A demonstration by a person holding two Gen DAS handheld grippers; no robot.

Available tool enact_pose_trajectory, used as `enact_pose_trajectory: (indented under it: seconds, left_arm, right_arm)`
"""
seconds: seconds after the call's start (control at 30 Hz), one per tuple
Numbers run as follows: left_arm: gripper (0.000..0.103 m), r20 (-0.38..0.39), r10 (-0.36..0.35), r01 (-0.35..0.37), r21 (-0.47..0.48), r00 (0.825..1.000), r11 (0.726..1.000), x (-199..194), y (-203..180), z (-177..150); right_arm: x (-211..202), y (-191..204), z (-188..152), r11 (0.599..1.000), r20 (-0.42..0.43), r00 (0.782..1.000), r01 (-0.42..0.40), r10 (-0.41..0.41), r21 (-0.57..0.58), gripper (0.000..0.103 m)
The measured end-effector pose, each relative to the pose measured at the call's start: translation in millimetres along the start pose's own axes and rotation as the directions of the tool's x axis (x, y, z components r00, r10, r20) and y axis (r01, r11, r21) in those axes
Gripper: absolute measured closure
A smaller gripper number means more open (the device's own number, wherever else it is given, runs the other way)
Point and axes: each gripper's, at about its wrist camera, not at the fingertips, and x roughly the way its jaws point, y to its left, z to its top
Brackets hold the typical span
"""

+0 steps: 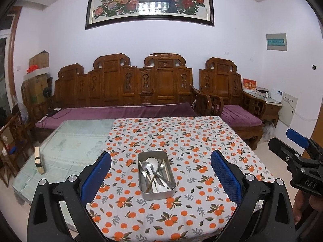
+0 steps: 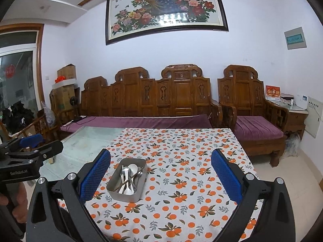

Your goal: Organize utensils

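Observation:
A rectangular metal tin [image 1: 156,176] stands on the orange-patterned tablecloth [image 1: 181,141]. It holds a jumble of utensils [image 1: 155,171]: metal spoons, a white spoon, chopsticks. The tin also shows in the right wrist view [image 2: 127,179], left of centre. My left gripper [image 1: 160,171] is open and empty, held above the near table edge with the tin between its blue pads. My right gripper [image 2: 160,171] is open and empty, with the tin close to its left pad [image 2: 94,173]. Each gripper shows at the edge of the other's view [image 1: 298,157] [image 2: 24,157].
The cloth covers the right part of a glass-topped table [image 1: 70,141]. A small wooden block [image 1: 38,160] stands on the glass near the left edge. A carved wooden sofa [image 1: 125,92] and armchair [image 1: 232,96] stand behind the table.

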Motion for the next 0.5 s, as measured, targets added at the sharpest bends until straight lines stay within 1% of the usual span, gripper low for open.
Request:
enact_pose_trajectory:
  seconds: [0.5]
  left_arm:
    - [0.008,-0.001,0.005,-0.005,-0.006,1.0,1.0,-1.8,4.2,-0.1]
  right_arm:
    - [2.6,-0.7,-2.1,1.0,-0.006,1.0,0.0,0.0,0.001,0.003]
